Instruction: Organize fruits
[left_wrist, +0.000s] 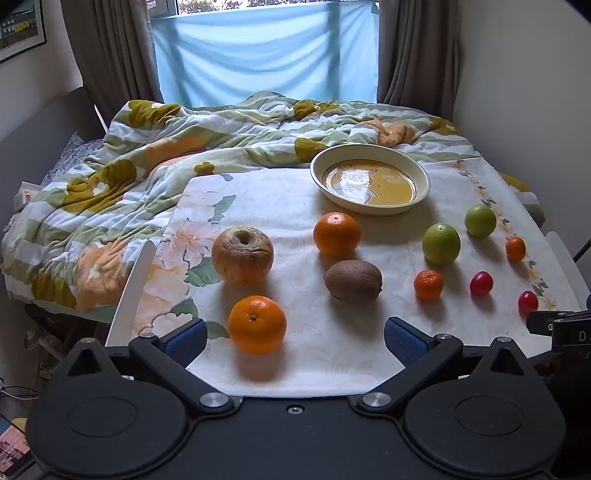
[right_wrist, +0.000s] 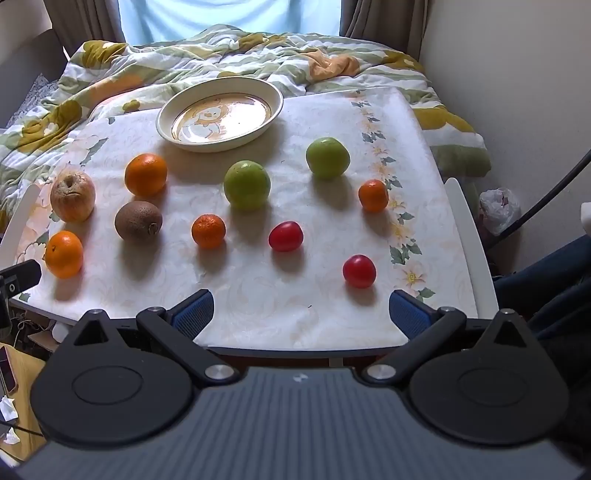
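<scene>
Fruits lie spread on a floral tablecloth (left_wrist: 314, 350). An empty cream plate (left_wrist: 370, 178) (right_wrist: 219, 115) stands at the back. A wrinkled apple (left_wrist: 242, 256) (right_wrist: 72, 196), two oranges (left_wrist: 257, 324) (left_wrist: 337, 233), a kiwi (left_wrist: 353, 281) (right_wrist: 138, 220), two green fruits (right_wrist: 246, 185) (right_wrist: 327, 158), two small mandarins (right_wrist: 208, 230) (right_wrist: 373, 195) and two red tomatoes (right_wrist: 286, 236) (right_wrist: 359, 271) lie apart. My left gripper (left_wrist: 293, 341) is open and empty at the front edge, behind the near orange. My right gripper (right_wrist: 301, 314) is open and empty at the front edge, near the tomatoes.
A rumpled quilt (left_wrist: 147, 166) covers the bed behind and left of the table. White chair rails (left_wrist: 133, 291) (right_wrist: 469, 243) flank the table. A wall is close on the right. A plastic bag (right_wrist: 498, 208) lies on the floor at right.
</scene>
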